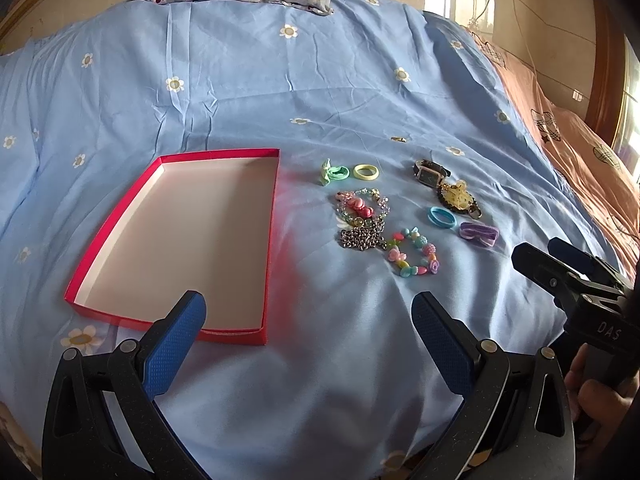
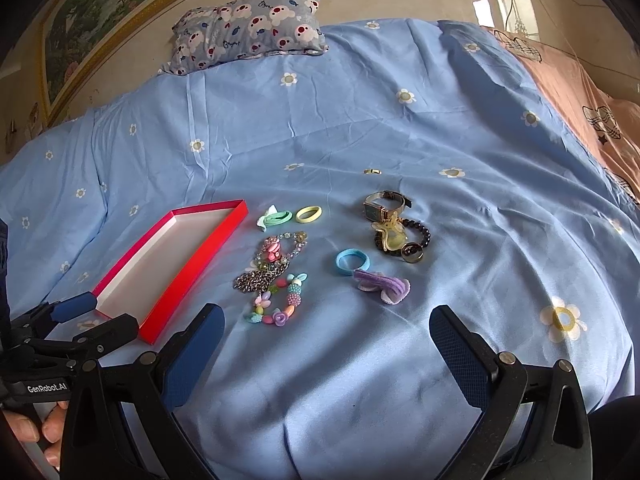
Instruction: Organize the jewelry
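Empty red tray lies on a blue bed; jewelry pile sits just right of it, untouched. Left gripper and right gripper hover near, both spread; sorting seems unstarted, next needs a pinch

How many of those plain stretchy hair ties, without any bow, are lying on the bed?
2. The yellow hair tie lies beside the green bow tie near the red box; the blue hair tie lies just behind the purple bow. None seem hidden.
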Motion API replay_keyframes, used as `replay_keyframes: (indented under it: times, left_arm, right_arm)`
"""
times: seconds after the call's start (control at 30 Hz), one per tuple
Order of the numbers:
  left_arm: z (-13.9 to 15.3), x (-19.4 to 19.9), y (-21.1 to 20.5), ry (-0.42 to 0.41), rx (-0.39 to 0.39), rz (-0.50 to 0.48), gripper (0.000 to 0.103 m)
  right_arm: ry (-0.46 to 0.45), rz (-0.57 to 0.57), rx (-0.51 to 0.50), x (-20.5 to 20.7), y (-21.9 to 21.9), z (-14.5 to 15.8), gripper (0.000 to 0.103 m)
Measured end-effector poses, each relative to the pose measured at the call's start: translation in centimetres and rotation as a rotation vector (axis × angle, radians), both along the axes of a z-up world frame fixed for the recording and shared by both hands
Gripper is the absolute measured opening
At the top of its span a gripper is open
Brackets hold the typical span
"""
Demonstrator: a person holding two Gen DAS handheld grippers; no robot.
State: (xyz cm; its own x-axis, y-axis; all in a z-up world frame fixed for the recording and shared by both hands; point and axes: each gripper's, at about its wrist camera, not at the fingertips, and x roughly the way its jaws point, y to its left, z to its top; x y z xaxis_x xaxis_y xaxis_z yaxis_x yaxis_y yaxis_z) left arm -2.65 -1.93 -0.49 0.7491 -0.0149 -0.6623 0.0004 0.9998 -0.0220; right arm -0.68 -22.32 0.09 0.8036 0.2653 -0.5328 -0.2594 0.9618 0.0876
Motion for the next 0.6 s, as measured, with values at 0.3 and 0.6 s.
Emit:
replay_keyframes:
  times: [0.3, 0.6]
  left_arm:
    - [-0.38, 0.27, -0.26, 0.009, -0.002, -0.01, 0.103]
    - [-0.84, 0.8, -0.44, 0.025, -0.006, -0.019, 0.103]
  right_arm:
    - [0.006, 0.005, 0.008, 0.16, -0.03, -0.01, 0.103]
    - [0.021, 0.006, 0.018, 0.5, -0.27, -0.22, 0.103]
